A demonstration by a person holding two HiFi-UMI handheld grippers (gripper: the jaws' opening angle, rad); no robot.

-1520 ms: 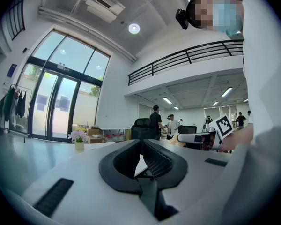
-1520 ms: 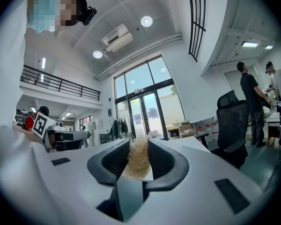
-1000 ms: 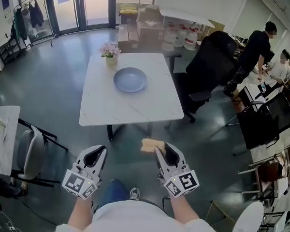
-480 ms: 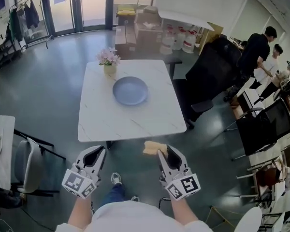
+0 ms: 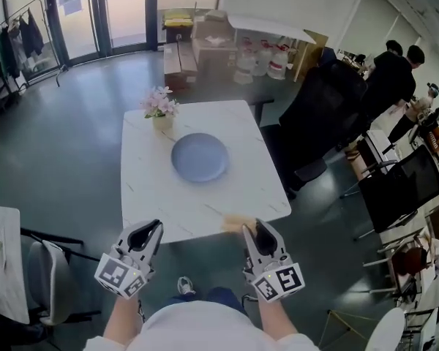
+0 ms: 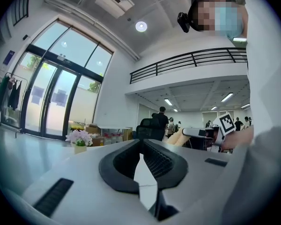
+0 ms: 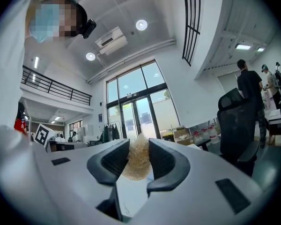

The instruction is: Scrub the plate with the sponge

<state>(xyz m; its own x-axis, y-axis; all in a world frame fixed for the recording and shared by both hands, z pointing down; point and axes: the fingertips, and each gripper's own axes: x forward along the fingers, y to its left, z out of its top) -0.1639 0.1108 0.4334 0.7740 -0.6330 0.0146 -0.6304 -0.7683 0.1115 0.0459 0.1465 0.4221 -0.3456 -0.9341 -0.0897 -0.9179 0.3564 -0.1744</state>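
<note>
- The left gripper has its jaws pressed together on nothing.
- The right gripper clamps a pale yellow fibrous sponge.
- The round blue-grey plate lies mid-table on the white marbled table, well beyond both grippers.

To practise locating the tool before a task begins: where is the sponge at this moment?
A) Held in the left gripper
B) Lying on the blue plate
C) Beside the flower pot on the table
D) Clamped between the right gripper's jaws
D: the right gripper view shows the sponge pinched between the jaws of the right gripper, while the plate lies bare on the table and the left gripper is shut on nothing.
</note>
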